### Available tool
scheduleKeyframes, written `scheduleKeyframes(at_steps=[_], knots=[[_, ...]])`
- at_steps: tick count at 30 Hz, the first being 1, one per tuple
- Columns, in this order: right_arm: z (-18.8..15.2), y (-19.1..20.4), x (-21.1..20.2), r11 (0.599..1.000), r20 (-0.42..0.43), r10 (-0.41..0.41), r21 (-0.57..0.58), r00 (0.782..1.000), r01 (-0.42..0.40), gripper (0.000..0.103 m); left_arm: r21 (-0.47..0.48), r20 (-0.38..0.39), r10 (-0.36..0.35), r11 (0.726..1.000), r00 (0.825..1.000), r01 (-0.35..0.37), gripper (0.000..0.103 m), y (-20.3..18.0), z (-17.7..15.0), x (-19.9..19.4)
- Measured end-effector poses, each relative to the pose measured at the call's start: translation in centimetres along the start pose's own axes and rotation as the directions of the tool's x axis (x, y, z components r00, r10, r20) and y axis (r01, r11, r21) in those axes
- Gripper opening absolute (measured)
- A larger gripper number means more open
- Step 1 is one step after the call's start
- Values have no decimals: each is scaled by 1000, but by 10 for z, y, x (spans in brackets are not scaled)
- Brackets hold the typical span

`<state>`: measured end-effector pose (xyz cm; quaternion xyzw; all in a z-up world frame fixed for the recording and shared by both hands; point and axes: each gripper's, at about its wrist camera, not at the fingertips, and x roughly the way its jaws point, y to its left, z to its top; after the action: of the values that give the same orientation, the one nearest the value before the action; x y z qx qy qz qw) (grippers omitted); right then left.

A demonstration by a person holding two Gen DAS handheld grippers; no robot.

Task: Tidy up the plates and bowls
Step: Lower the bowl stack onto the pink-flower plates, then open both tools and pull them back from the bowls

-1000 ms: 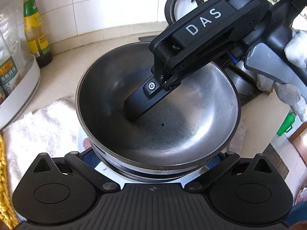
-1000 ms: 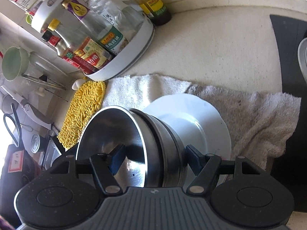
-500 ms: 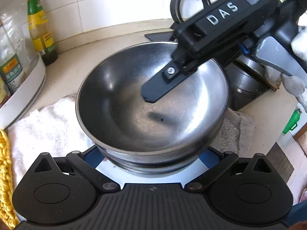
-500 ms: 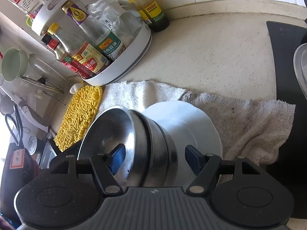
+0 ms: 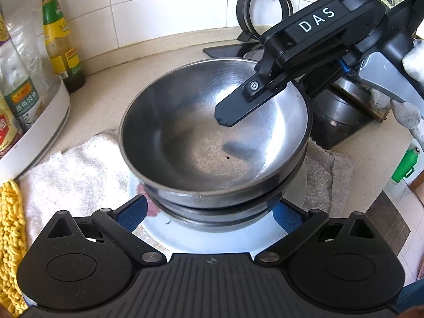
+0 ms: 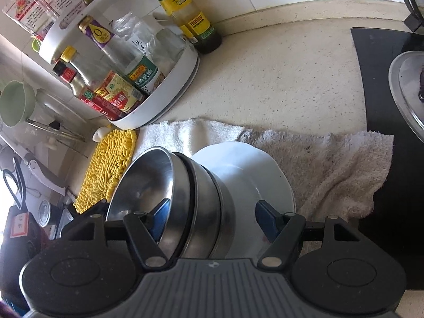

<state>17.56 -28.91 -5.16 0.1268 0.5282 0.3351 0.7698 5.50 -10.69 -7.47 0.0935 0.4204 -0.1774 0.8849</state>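
While both grippers' fingers (image 6: 159,220) stand spread, nested steel bowls (image 5: 212,132) sit on a white plate (image 6: 254,169).

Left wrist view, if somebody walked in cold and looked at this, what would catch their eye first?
The stack of shiny steel bowls in the middle, sitting on a white plate on a towel. Next, the right gripper, marked DAS, reaching in from the upper right with one finger over the top bowl's hollow, its jaws open. At far left, a white rack of sauce bottles stands against the tiled wall.
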Motion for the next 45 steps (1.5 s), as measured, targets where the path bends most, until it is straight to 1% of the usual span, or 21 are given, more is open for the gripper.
scheduleKeyframes(at_steps=[4,7,11,18,24,28,34,37,40,45], knots=[[-3,3,-5,1000,18,3,6,1000,-4,89,-9,-2,9,1000,1000,-9,102,3,-1,-3],[-7,9,-12,1000,37,7,-10,999,-6,89,-18,4,24,1000,1000,-24,102,2,-3,-9],[-17,21,-24,999,73,13,-40,997,-10,89,-41,23,28,999,999,-27,102,2,-8,-21],[-46,45,-49,995,138,23,-97,990,-9,90,-100,53,61,993,997,-55,103,1,-18,-50],[-69,56,-64,995,188,-4,-102,982,23,90,-138,68,90,987,994,-80,103,2,-22,-67],[-82,61,-69,994,212,-27,-95,977,48,91,-170,82,101,982,991,-86,103,10,-21,-73],[-96,70,-67,998,236,-30,-48,971,43,94,-196,85,125,975,989,-106,103,19,-26,-79],[-102,77,-66,998,243,-38,-42,969,49,94,-212,94,116,973,989,-94,103,25,-30,-86],[-108,84,-66,998,253,-41,-28,967,50,94,-214,91,121,972,988,-100,103,31,-32,-89],[-115,90,-66,997,260,-69,-4,963,72,94,-216,96,104,973,990,-82,103,36,-34,-94]])
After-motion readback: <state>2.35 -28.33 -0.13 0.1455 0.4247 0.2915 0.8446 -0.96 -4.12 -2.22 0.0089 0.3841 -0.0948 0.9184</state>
